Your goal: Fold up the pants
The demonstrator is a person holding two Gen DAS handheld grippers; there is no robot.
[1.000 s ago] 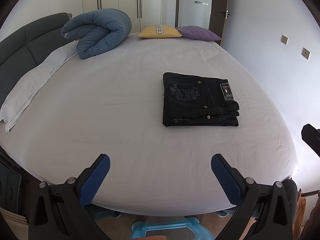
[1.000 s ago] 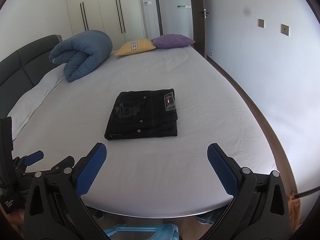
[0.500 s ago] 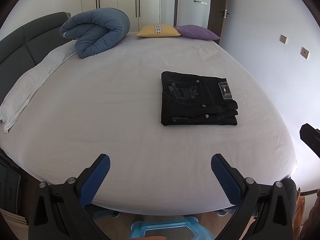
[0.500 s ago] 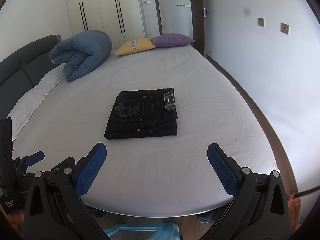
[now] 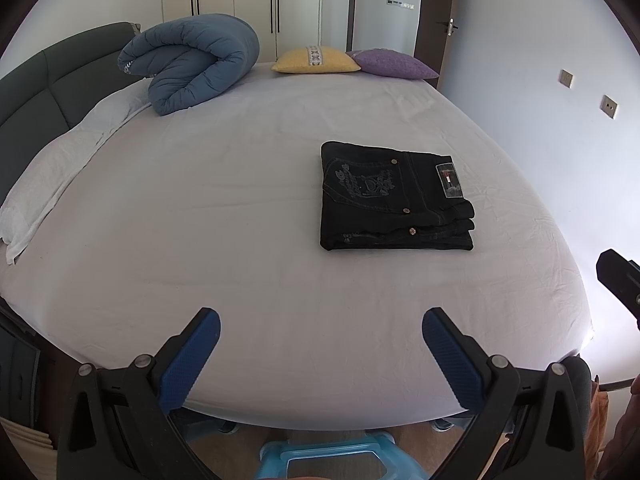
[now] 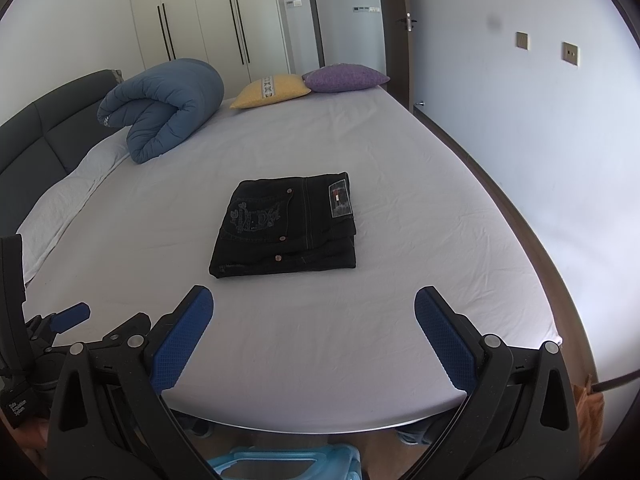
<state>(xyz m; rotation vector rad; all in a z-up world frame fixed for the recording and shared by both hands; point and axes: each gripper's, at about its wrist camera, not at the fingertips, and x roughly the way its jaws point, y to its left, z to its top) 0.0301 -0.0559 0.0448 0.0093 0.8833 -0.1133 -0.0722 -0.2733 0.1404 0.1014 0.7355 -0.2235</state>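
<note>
Black pants point(image 5: 394, 198) lie folded in a compact rectangle on the white bed sheet point(image 5: 224, 208), pocket embroidery and label facing up. They also show in the right wrist view point(image 6: 288, 226). My left gripper point(image 5: 320, 336) is open and empty, held back over the bed's near edge, well short of the pants. My right gripper point(image 6: 314, 320) is open and empty too, just short of the pants' near edge. The left gripper's blue fingertip point(image 6: 72, 316) shows at the left of the right wrist view.
A rolled blue duvet point(image 5: 192, 66) lies at the far left by the dark headboard point(image 5: 44, 92). A yellow pillow point(image 5: 316, 60) and a purple pillow point(image 5: 392, 64) lie at the far end. A light blue stool point(image 5: 332, 458) stands on the floor below the bed edge.
Both grippers have drawn back slightly from the bed and stayed open. The folded pants have not moved.
</note>
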